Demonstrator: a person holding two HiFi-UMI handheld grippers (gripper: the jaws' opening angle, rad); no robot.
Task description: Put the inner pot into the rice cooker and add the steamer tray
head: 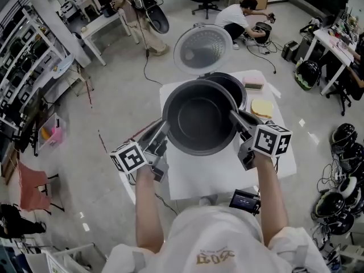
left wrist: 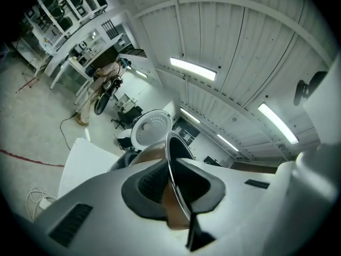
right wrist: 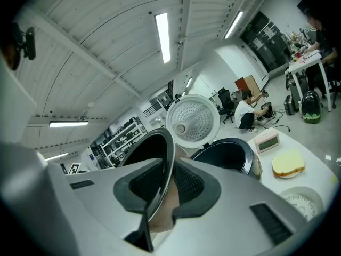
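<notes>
The dark inner pot [head: 199,118] hangs in the air above the white table [head: 227,172], just in front of the rice cooker [head: 234,84]. The cooker's round lid [head: 203,49] stands open. My left gripper [head: 161,136] is shut on the pot's left rim and my right gripper [head: 239,121] on its right rim. In the left gripper view the thin rim [left wrist: 171,159] runs between the pads of the left gripper [left wrist: 173,183]. In the right gripper view the rim [right wrist: 166,159] sits between the pads of the right gripper [right wrist: 162,183], with the open cooker [right wrist: 229,156] beyond. A white perforated disc [right wrist: 305,199] lies on the table at the right.
A small pink-and-white clock [head: 253,83] and a yellow round pad [head: 262,108] lie on the table to the right of the cooker. A person crouches [head: 242,16] on the floor behind. Helmets [head: 344,147] and desks line the right side, and shelves stand at the left.
</notes>
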